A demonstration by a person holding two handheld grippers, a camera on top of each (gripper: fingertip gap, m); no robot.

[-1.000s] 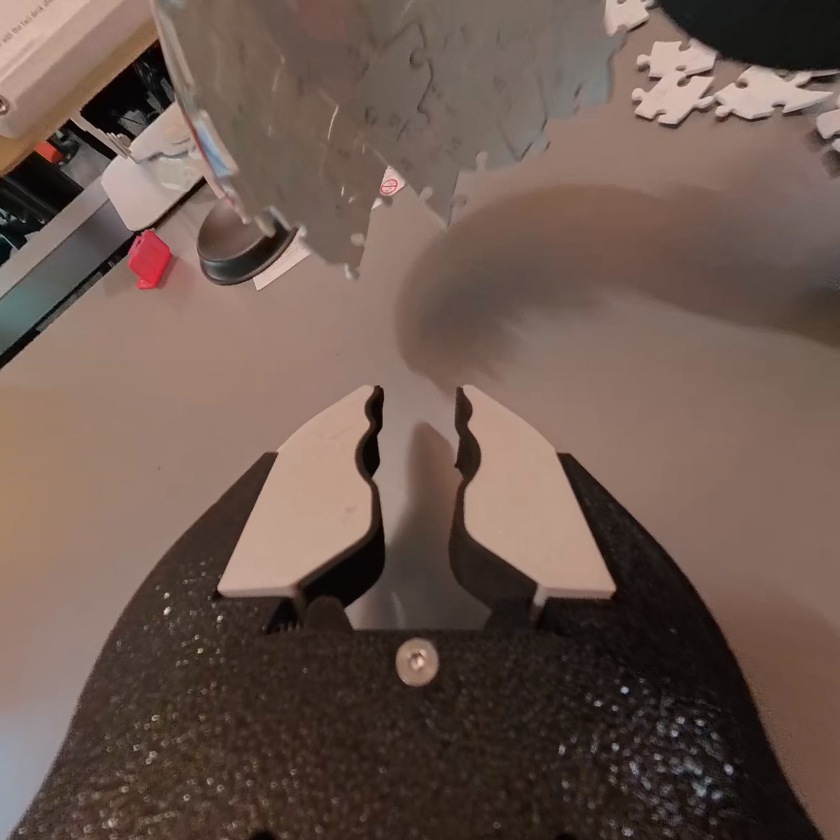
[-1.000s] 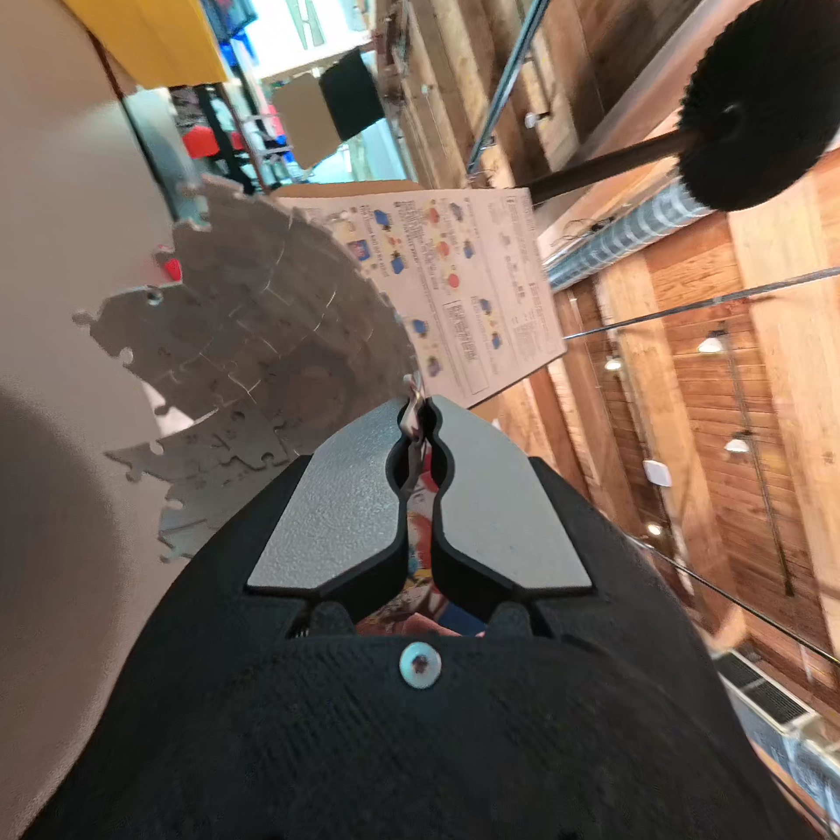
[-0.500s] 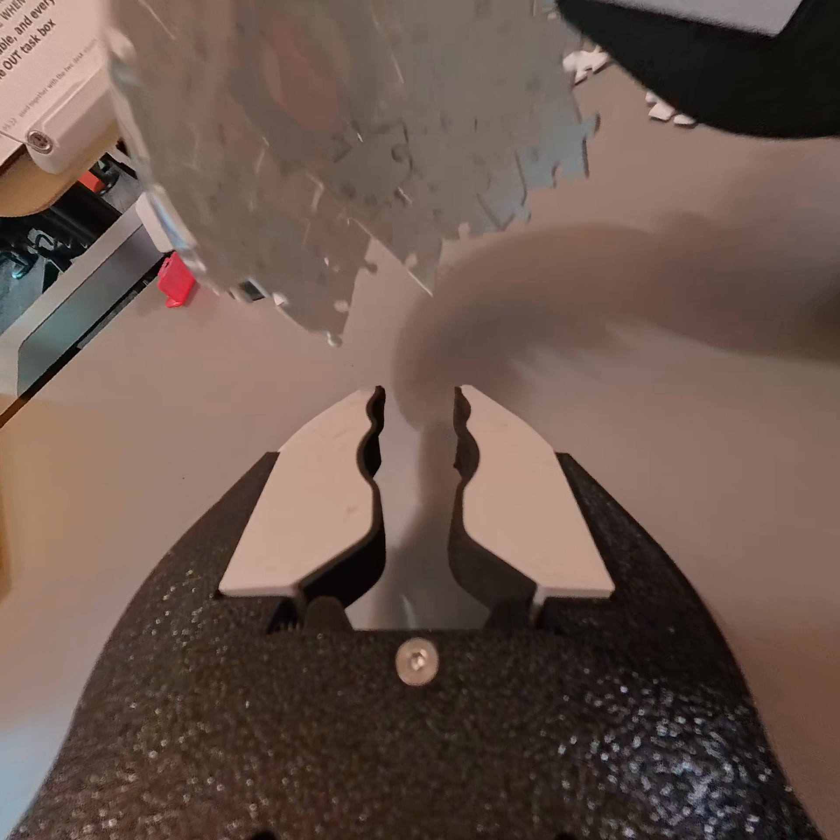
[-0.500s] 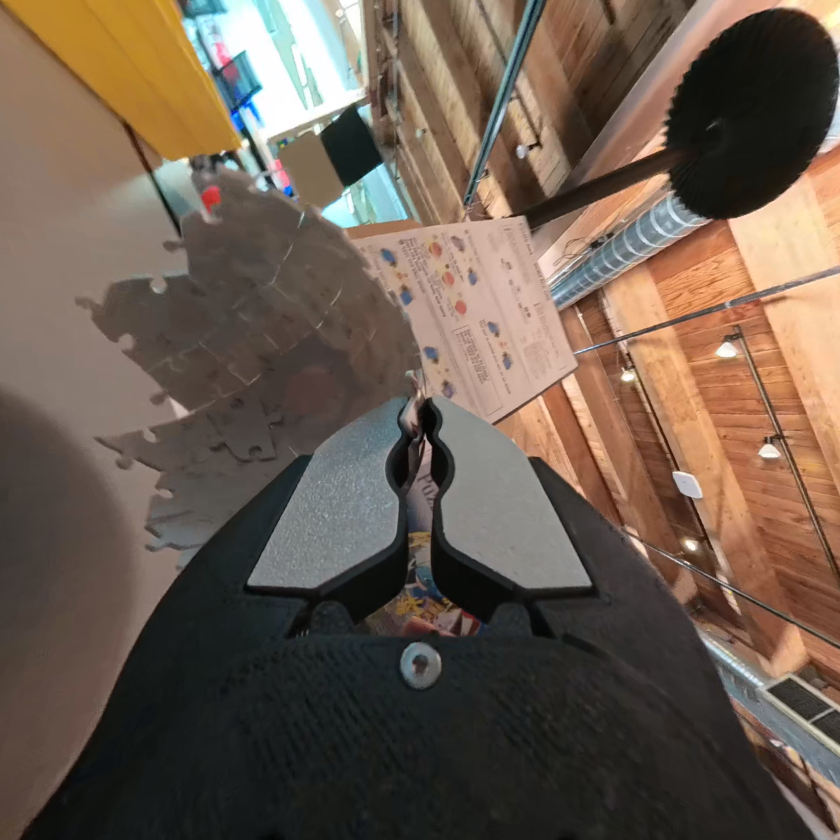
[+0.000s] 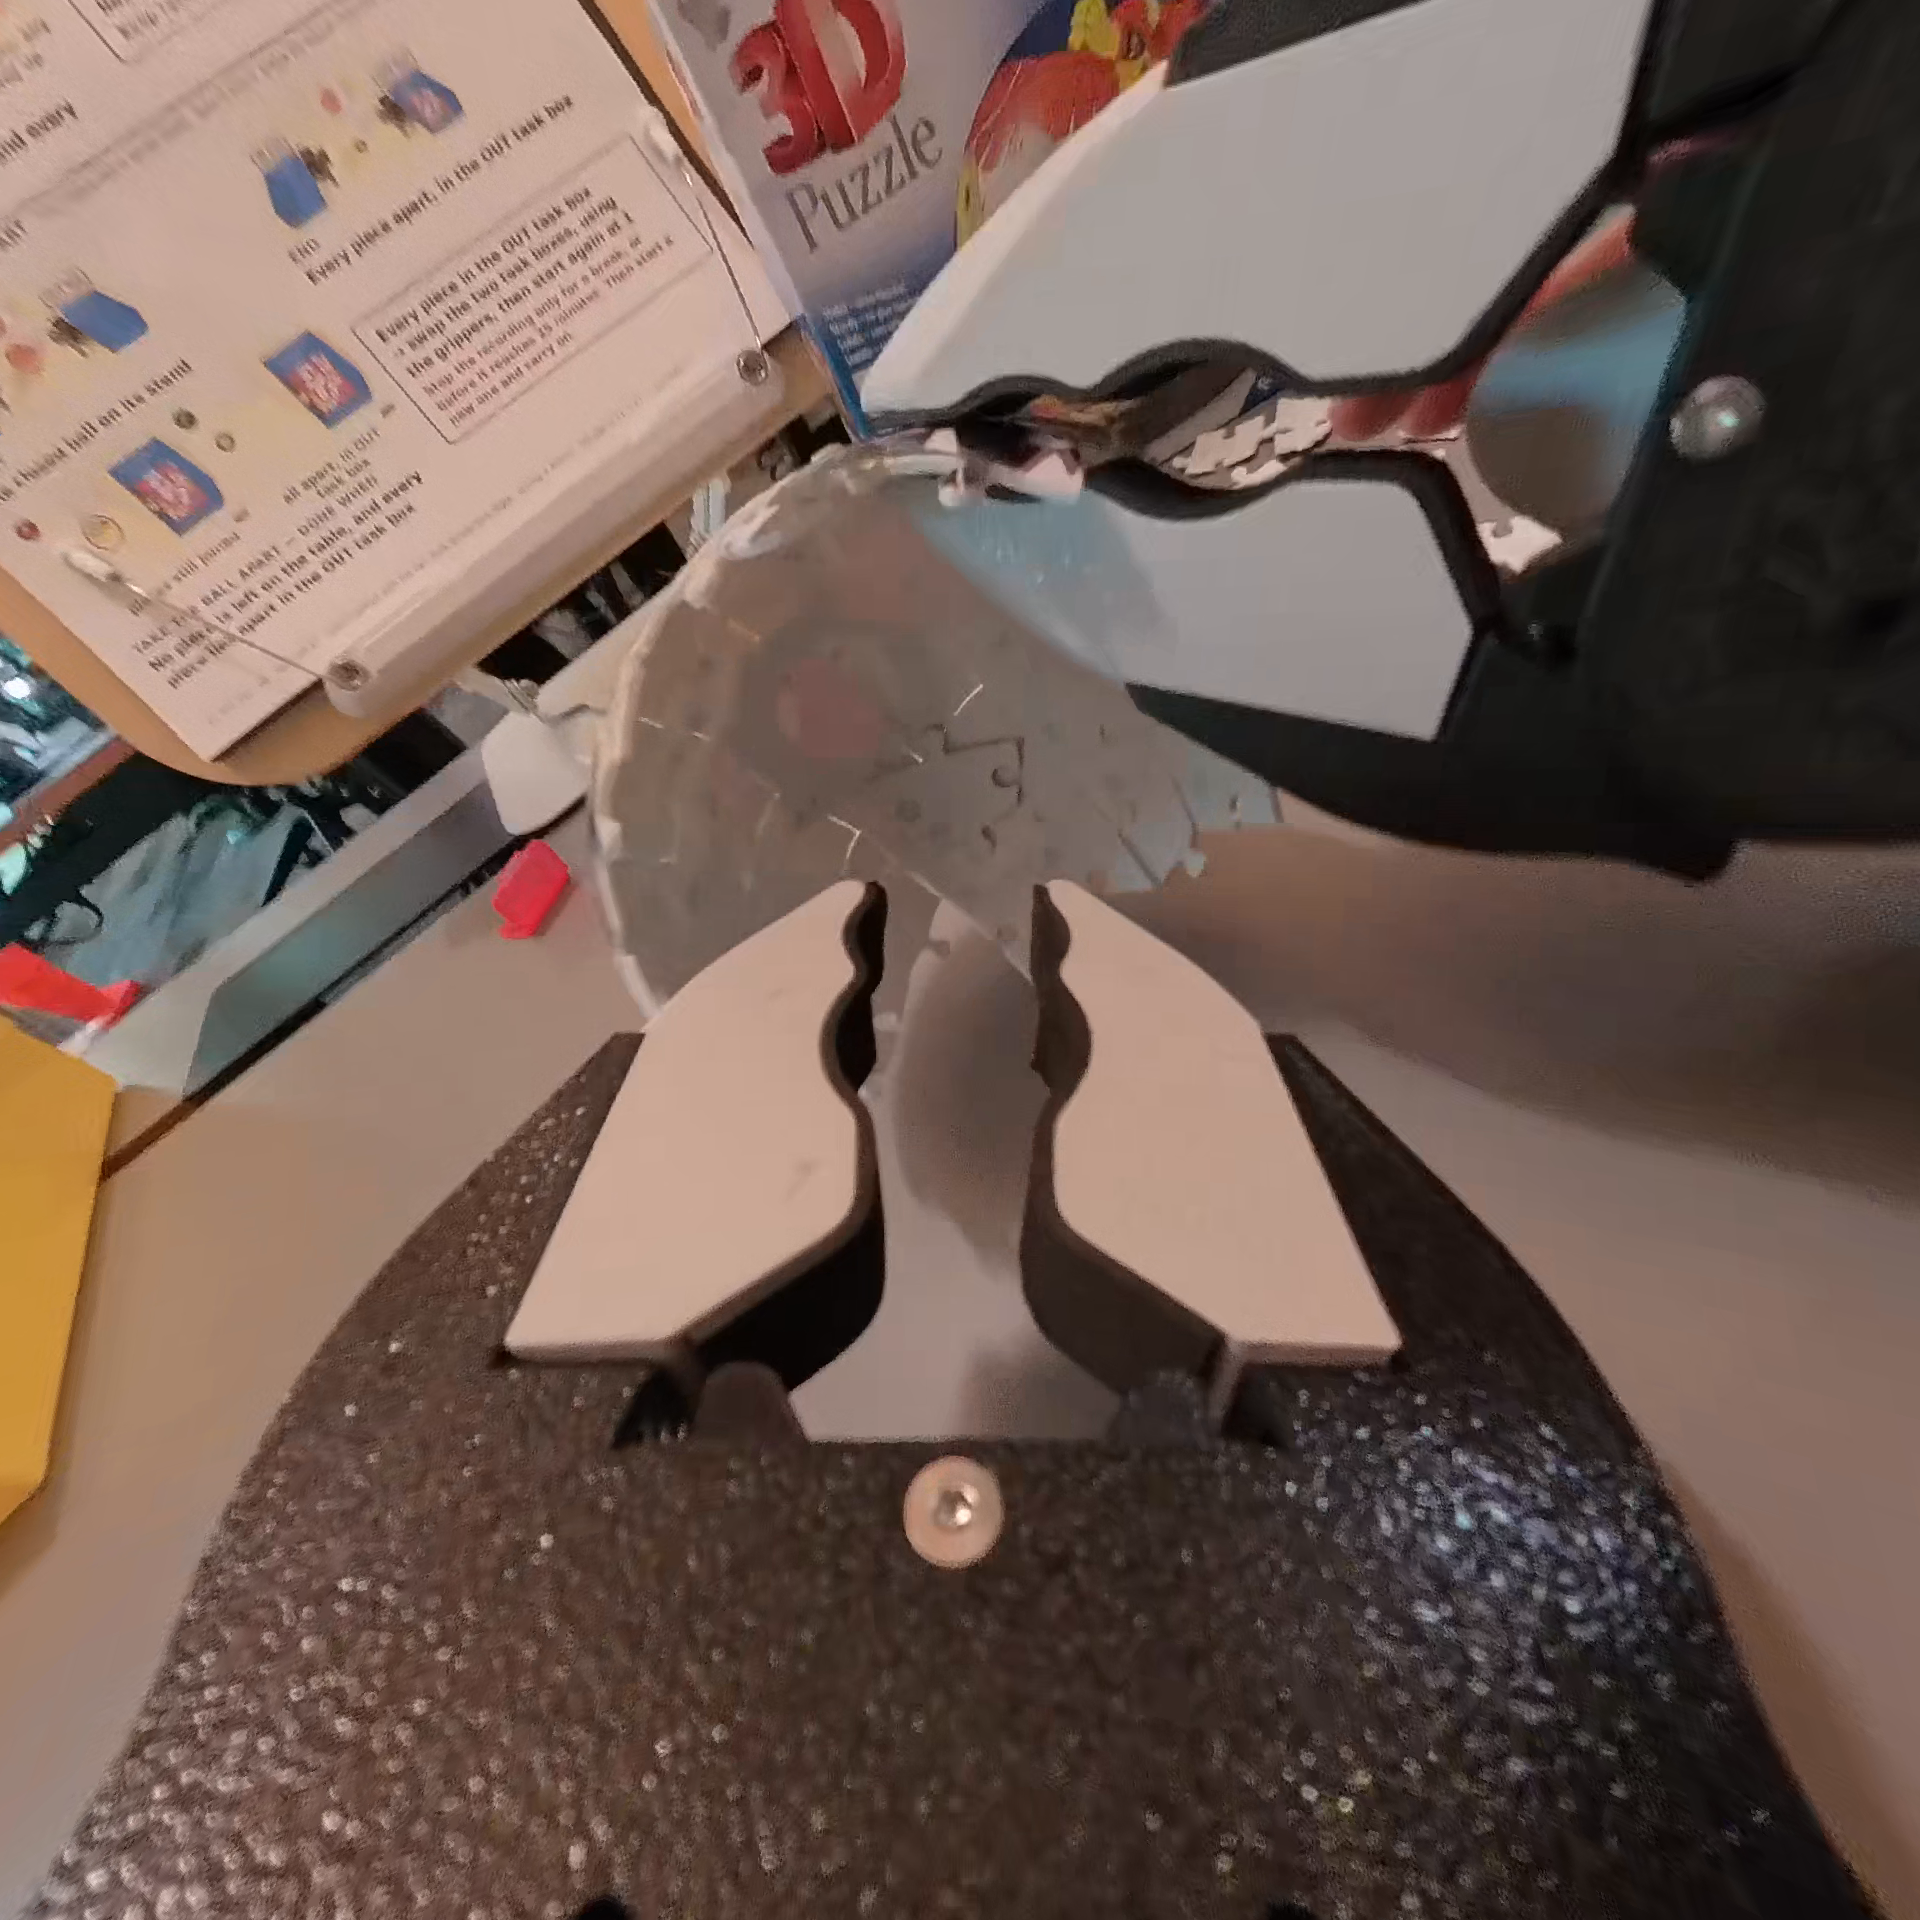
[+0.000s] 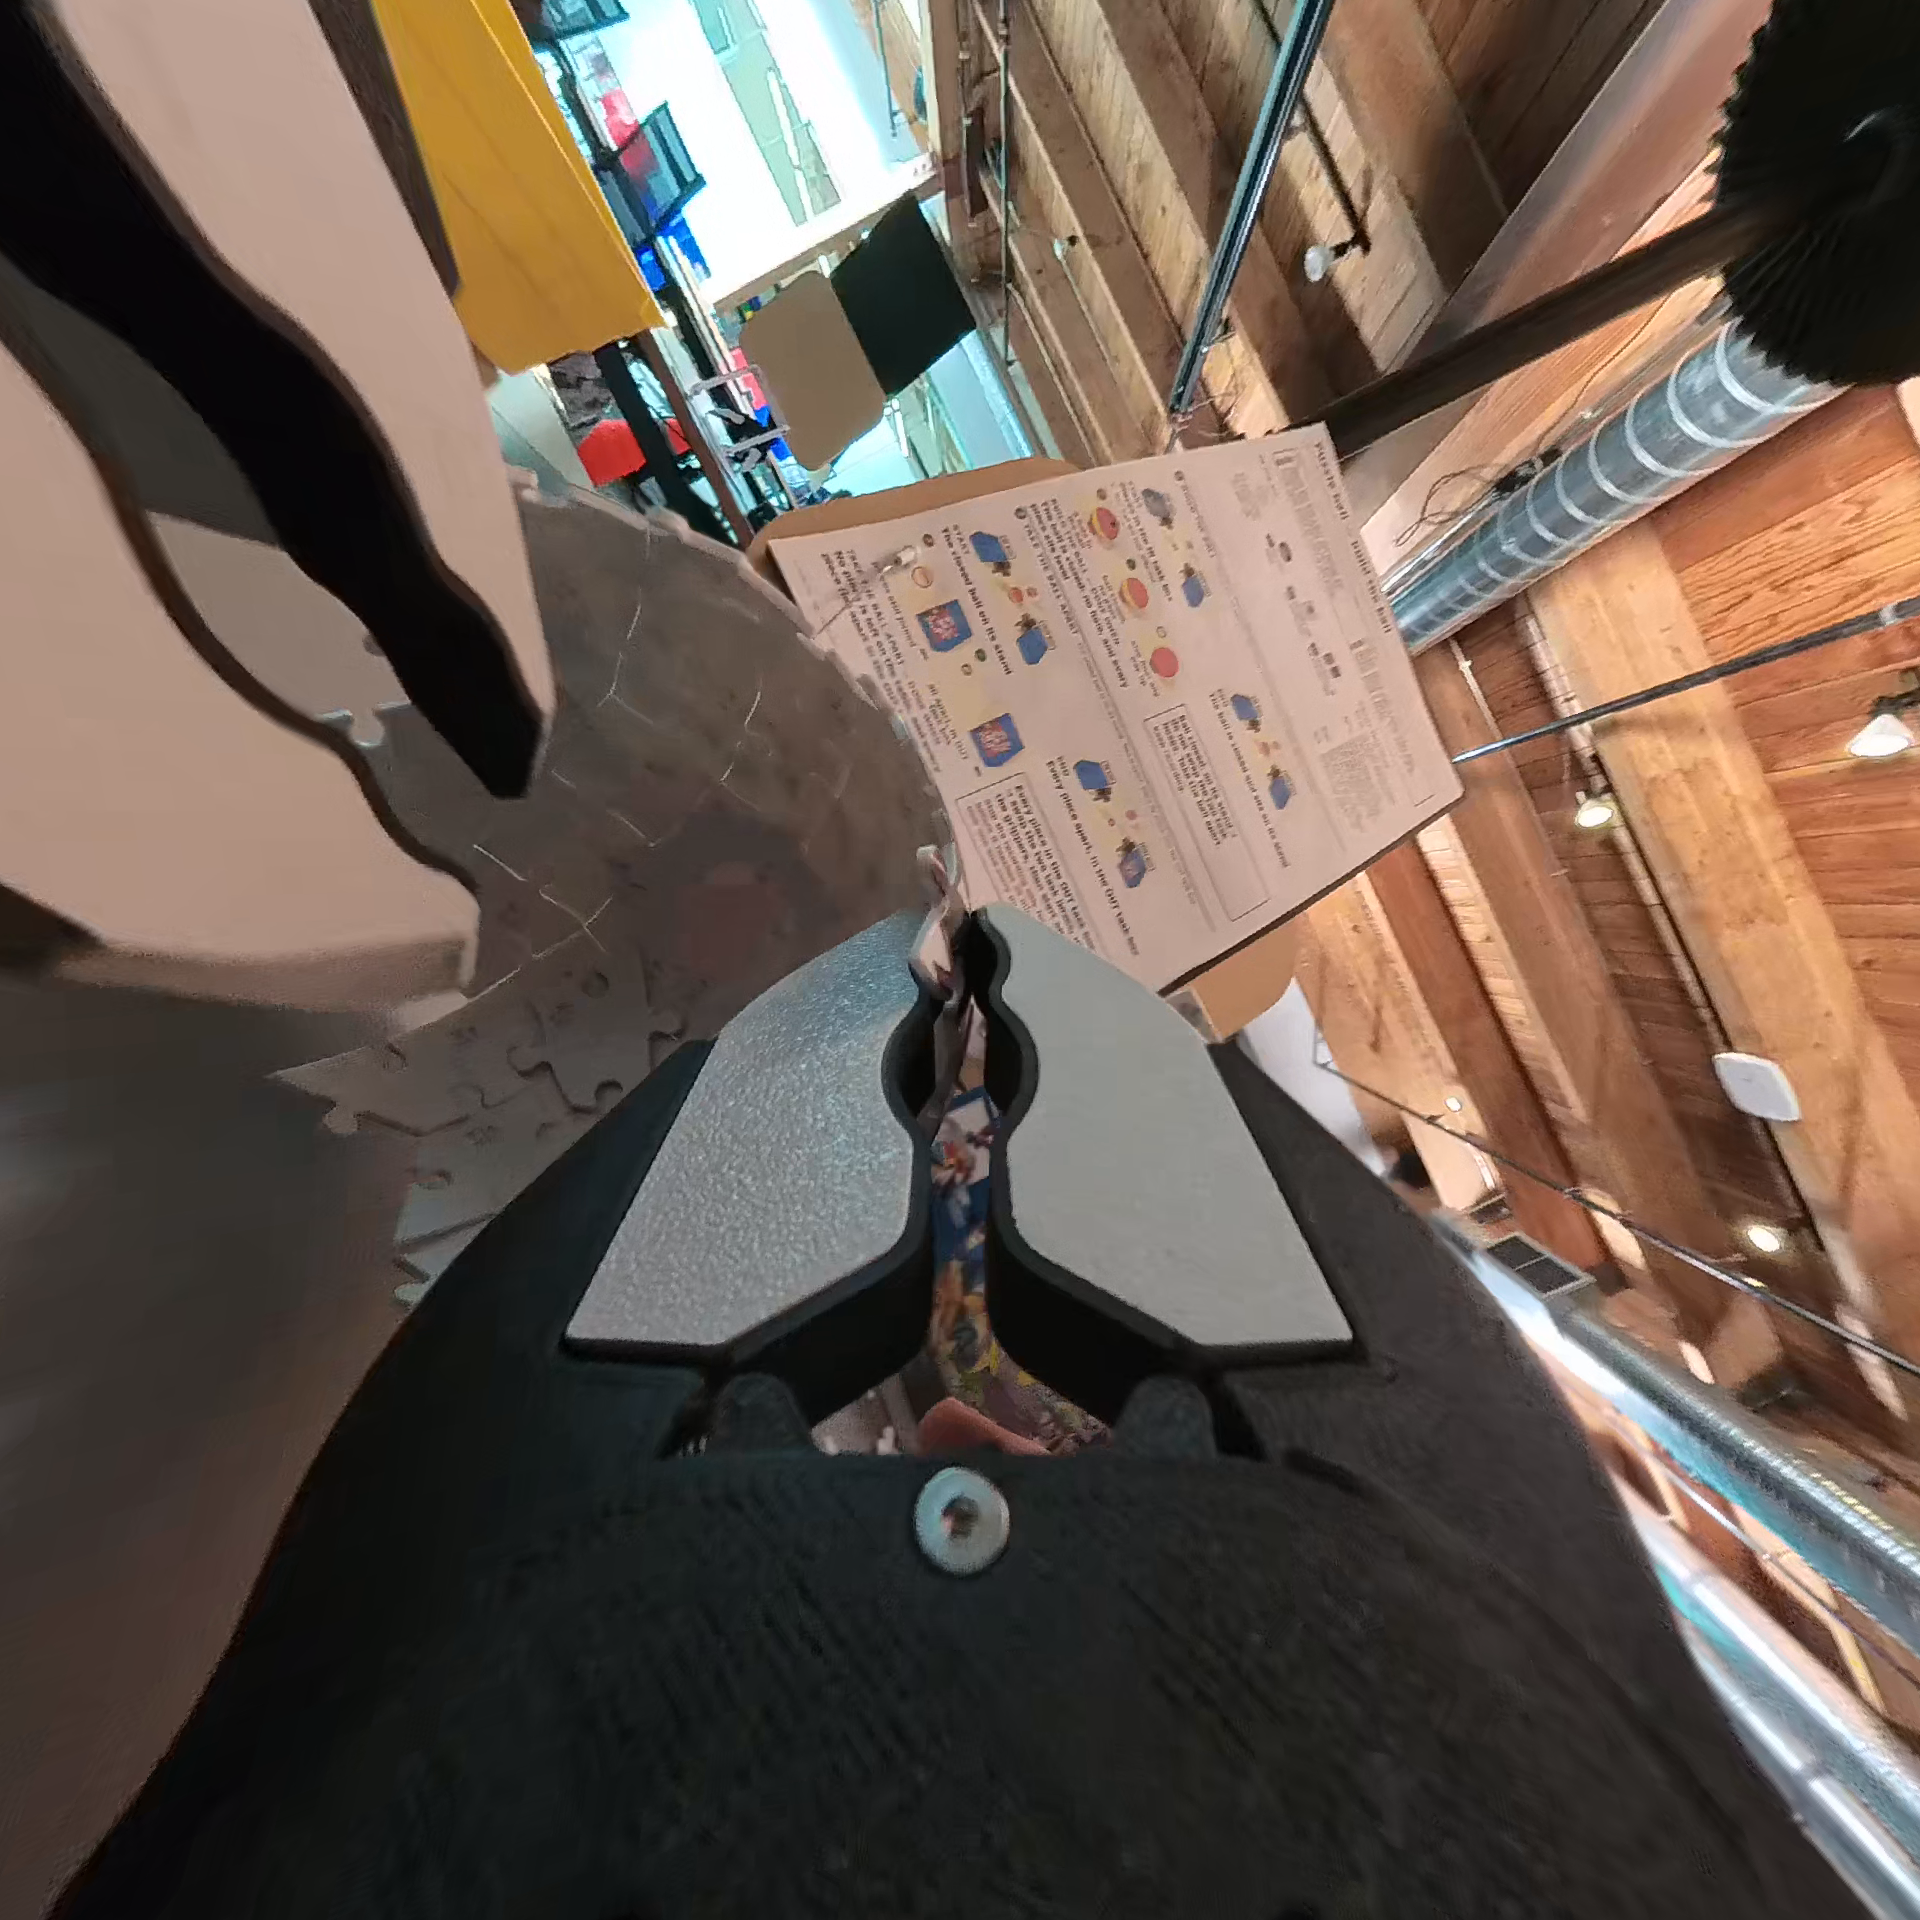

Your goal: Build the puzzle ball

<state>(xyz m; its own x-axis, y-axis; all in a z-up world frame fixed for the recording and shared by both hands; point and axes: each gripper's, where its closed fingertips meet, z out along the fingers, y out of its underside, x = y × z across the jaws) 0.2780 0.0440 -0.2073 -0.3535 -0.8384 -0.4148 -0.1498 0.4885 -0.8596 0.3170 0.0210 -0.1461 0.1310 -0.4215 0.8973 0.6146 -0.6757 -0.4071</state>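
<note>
The partly built puzzle ball (image 5: 852,748) is a curved shell of joined pieces, grey on the inside that faces me. My right gripper (image 5: 997,457) comes in from the upper right and is shut on the shell's top rim. In the right wrist view, the right gripper (image 6: 961,935) pinches that rim, and the shell (image 6: 675,779) spreads to the left. My left gripper (image 5: 956,904) is open, and the shell's lower jagged edge sits at the gap between its fingertips. It also shows in the right wrist view (image 6: 488,831), open around the shell's edge.
The grey table (image 5: 312,1195) lies below. An instruction sheet on a board (image 5: 312,343) and the puzzle box (image 5: 862,177) stand behind the shell. A small red thing (image 5: 530,888) lies at the table's far left, and a yellow object (image 5: 42,1247) sits at the left edge. The grippers' ends are close to 7 centimetres from one another.
The left gripper has tilted up and closed in on the shell, whose lower edge is now at its fingertips. The right gripper, still holding the shell, has come close in the left wrist view.
</note>
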